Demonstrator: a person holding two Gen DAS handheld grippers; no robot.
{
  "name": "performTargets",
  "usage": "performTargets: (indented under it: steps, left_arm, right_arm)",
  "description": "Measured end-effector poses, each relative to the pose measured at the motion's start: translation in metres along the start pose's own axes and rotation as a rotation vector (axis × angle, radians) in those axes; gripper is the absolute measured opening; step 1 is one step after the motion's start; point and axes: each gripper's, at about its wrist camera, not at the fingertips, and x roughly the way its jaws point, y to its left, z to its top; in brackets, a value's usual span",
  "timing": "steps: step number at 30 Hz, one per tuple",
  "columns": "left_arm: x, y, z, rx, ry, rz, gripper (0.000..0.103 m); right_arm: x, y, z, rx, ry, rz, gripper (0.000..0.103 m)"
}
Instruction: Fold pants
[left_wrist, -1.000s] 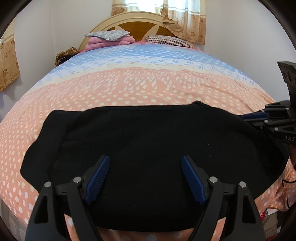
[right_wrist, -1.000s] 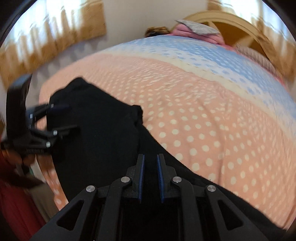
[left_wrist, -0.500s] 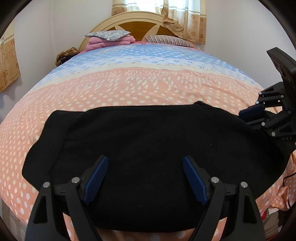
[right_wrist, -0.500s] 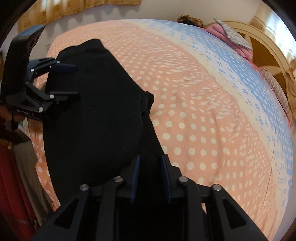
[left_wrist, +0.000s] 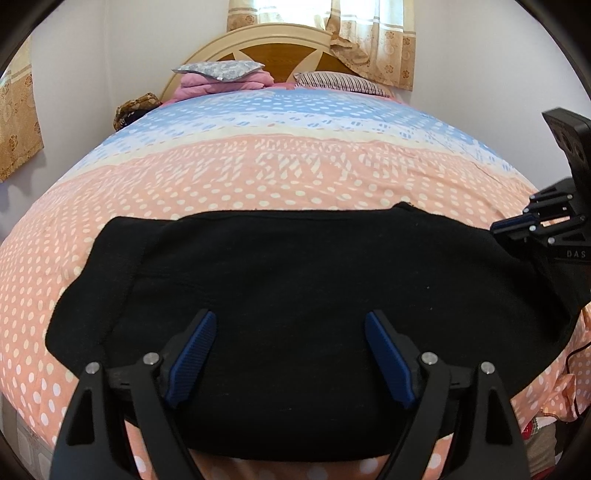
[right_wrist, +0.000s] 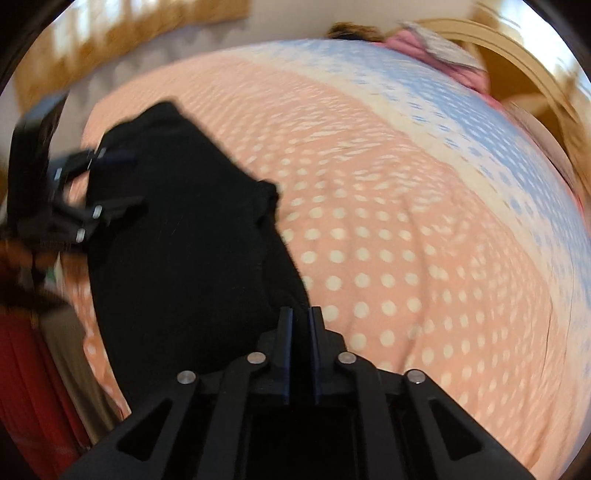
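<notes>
A wide bed (left_wrist: 295, 177) fills the room, its cover dotted peach near me and blue toward the arched wooden headboard (left_wrist: 280, 48). 2 pillows (left_wrist: 340, 79) and folded pink bedding (left_wrist: 221, 83) lie there. Patterned curtains (left_wrist: 369, 40) hang backlit against plain white walls (left_wrist: 480, 74).

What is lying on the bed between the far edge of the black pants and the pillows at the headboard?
Nothing lies there. In the left wrist view, only bare dotted bedsheet stretches from the black pants to the pillows.
</notes>
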Motion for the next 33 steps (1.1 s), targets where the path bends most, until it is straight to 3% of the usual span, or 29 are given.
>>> performTargets:
  steps: [7, 12, 13, 17, 20, 23, 25, 27, 29, 33]
  left_arm:
    - [0.001, -0.001, 0.000, -0.005, 0.002, 0.010, 0.086]
    - [0.002, 0.000, -0.001, -0.007, 0.000, 0.009, 0.087]
    - [0.002, -0.001, -0.001, -0.005, -0.003, 0.013, 0.088]
    - [0.003, -0.002, -0.002, -0.006, -0.009, 0.016, 0.089]
    - [0.003, -0.002, -0.002, -0.004, -0.008, 0.020, 0.090]
    - [0.003, -0.001, -0.001, -0.002, -0.004, 0.018, 0.090]
    - [0.002, 0.000, -0.001, -0.002, -0.002, 0.017, 0.090]
    - [0.001, 0.001, -0.002, 0.000, 0.001, 0.019, 0.090]
    - [0.000, 0.002, -0.002, 0.001, 0.001, 0.021, 0.090]
    - [-0.005, 0.009, 0.001, 0.001, -0.001, 0.050, 0.090]
  right_arm:
    - [0.000, -0.008, -0.014, 0.265, -0.115, -0.129, 0.007]
    - [-0.006, -0.014, -0.022, 0.341, -0.111, -0.278, 0.000]
    - [-0.007, -0.022, -0.027, 0.370, -0.106, -0.248, 0.000]
    - [-0.034, -0.029, -0.037, 0.435, -0.244, -0.154, 0.000]
    - [-0.044, -0.008, -0.018, 0.382, -0.300, -0.022, 0.000]
    - [-0.027, 0.027, 0.007, 0.273, -0.269, 0.067, 0.000]
    - [-0.002, 0.041, 0.019, 0.233, -0.178, 0.059, 0.000]
    - [0.030, 0.036, 0.026, 0.252, -0.075, -0.003, 0.000]
    - [0.040, 0.016, 0.030, 0.384, -0.115, 0.021, 0.000]
    - [0.036, 0.008, 0.035, 0.496, -0.176, 0.033, 0.000]
